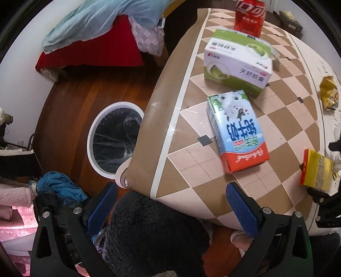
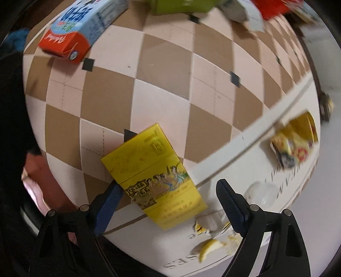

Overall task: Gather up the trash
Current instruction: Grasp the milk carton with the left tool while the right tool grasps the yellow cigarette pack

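Note:
A blue and orange milk carton [image 1: 236,132] lies flat on the checkered table [image 1: 191,162], with a green and white box [image 1: 237,64] and a red cola can [image 1: 250,16] behind it. My left gripper [image 1: 170,206] is open and empty at the table's near edge. A bin with a black liner [image 1: 116,138] stands on the floor to the left. My right gripper [image 2: 168,202] is open, its jaws either side of a flat yellow box [image 2: 153,176], with neither pad seen to press on it. A crumpled yellow wrapper [image 2: 294,144] lies to the right, and yellow scraps [image 2: 211,243] near the front.
A bed with red and blue covers [image 1: 96,36] stands beyond the bin. Blue cloth [image 1: 59,185] and pink fabric [image 1: 12,213] lie at the left. Dark fuzzy fabric [image 1: 153,234] fills the foreground. The milk carton also shows in the right wrist view [image 2: 81,29].

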Demonstrator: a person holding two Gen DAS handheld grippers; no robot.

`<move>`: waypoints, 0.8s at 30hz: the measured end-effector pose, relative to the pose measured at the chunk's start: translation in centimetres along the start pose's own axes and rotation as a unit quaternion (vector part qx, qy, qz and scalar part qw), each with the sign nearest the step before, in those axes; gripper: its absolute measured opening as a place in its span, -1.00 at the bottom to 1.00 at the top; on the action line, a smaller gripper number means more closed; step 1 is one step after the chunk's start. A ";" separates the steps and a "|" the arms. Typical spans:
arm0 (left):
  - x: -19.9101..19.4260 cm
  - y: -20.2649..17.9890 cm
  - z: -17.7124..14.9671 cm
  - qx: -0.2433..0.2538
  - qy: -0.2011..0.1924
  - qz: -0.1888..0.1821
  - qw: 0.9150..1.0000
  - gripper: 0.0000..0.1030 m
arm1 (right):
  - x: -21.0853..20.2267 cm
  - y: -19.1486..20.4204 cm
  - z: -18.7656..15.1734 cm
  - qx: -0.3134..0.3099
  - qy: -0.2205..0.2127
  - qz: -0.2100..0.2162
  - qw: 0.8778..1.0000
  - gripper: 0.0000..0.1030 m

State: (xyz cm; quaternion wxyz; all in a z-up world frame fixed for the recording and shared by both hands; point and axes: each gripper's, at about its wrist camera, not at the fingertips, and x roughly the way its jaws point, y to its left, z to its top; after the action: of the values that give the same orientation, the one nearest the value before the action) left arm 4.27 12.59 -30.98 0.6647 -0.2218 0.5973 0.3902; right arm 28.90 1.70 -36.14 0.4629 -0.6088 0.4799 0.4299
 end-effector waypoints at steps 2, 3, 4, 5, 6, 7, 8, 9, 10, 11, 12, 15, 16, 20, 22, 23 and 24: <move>0.2 0.0 0.2 -0.005 0.003 -0.005 1.000 1.00 | 0.3 -0.8 0.1 0.014 0.008 0.035 0.999 0.62; 0.2 0.0 0.4 -0.008 0.002 -0.009 1.000 1.00 | 0.4 -1.3 -0.1 0.027 0.011 0.060 0.998 0.46; 0.1 0.0 0.6 -0.011 0.001 -0.013 1.000 1.00 | 0.5 -2.1 -0.4 0.057 0.007 0.082 0.995 0.45; -0.1 0.0 0.9 -0.015 0.000 -0.020 1.000 1.00 | 0.6 -2.6 -0.6 0.080 0.004 0.085 0.993 0.44; -0.3 0.0 1.1 -0.017 -0.001 -0.026 1.000 1.00 | 0.7 -3.5 -1.1 0.122 0.000 0.097 0.988 0.43; -0.6 -0.1 1.4 -0.021 -0.005 -0.035 0.999 1.00 | 0.8 -3.9 -1.3 0.147 -0.006 0.108 0.983 0.43; -0.8 -0.1 1.8 -0.025 -0.008 -0.044 0.999 1.00 | 0.8 -5.1 -2.2 0.202 -0.019 0.129 0.971 0.42; -1.0 -0.1 2.2 -0.032 -0.009 -0.057 0.998 1.00 | 0.8 -6.3 -3.1 0.262 -0.034 0.145 0.953 0.41; -1.1 -0.1 2.6 -0.037 -0.009 -0.068 0.997 1.00 | 0.8 -6.9 -3.7 0.293 -0.043 0.152 0.943 0.41; -1.1 -0.3 3.1 -0.044 -0.007 -0.082 0.996 1.00 | 0.8 -8.0 -4.9 0.353 -0.061 0.165 0.919 0.41; -1.0 -0.4 3.5 -0.049 -0.002 -0.093 0.994 0.99 | 0.9 -8.6 -5.7 0.391 -0.071 0.174 0.901 0.41; -0.1 -1.6 4.9 -0.055 0.026 -0.127 0.990 0.99 | 2.3 -9.7 -7.4 0.478 -0.075 0.234 0.843 0.56; 0.4 -2.2 5.3 -0.054 0.037 -0.133 0.989 0.99 | 2.9 -9.6 -7.5 0.487 -0.073 0.262 0.830 0.65; 2.5 -3.9 6.2 -0.044 0.062 -0.135 0.988 0.89 | 2.4 -8.9 -7.0 0.462 -0.097 0.220 0.854 0.72; 3.6 -4.7 6.4 -0.037 0.072 -0.120 0.989 0.59 | 1.2 -8.3 -6.2 0.442 -0.100 0.183 0.872 0.72; 3.4 -5.1 6.5 -0.032 0.061 -0.106 0.992 0.52 | 1.0 -8.1 -5.7 0.433 -0.099 0.163 0.881 0.72; 3.1 -5.3 6.6 -0.028 0.052 -0.101 0.993 0.30 | 0.9 -7.8 -5.2 0.423 -0.099 0.145 0.889 0.72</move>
State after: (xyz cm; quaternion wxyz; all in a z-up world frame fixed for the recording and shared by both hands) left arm 12.47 15.29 -33.64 0.6626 -0.3196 0.5940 0.3255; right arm 37.12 -2.71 -34.78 0.6544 -0.2334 0.6507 0.3065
